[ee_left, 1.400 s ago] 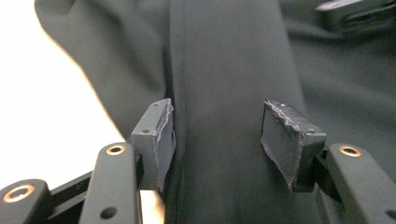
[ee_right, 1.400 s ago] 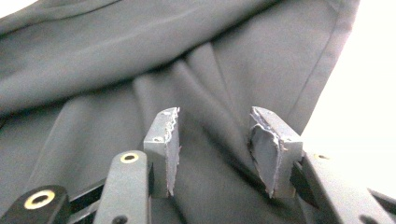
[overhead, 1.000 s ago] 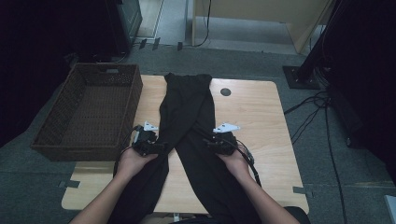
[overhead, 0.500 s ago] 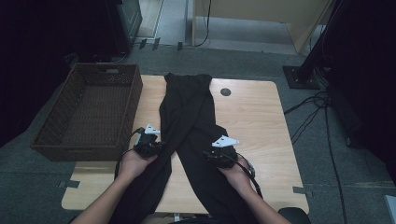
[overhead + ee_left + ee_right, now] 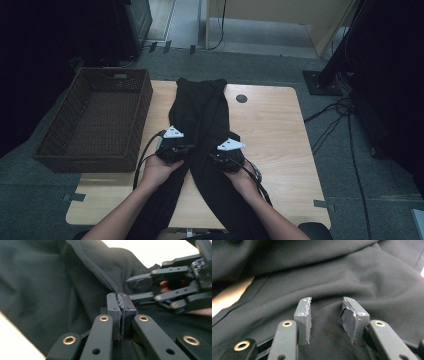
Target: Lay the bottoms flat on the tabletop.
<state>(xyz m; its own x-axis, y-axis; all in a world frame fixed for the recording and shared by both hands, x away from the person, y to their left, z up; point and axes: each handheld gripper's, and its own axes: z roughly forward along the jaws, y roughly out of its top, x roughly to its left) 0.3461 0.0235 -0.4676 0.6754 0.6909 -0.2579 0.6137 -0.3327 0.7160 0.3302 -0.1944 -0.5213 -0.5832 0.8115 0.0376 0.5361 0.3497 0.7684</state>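
We see no readable writing or brand. Black trousers point(image 5: 200, 115) lie lengthwise on a light wooden table point(image 5: 272, 130) standing on grey carpet in a dim room, with a brown wicker basket point(image 5: 95, 120) at its left edge. Our left gripper point(image 5: 120, 305) pinches a trouser seam; our right gripper point(image 5: 325, 315), jaws just closing, is parted over the cloth.

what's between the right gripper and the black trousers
Nothing visible: the right gripper sits directly over the black trousers, jaws apart with bare cloth between them, having just been closing. The left gripper already pinches a fold.
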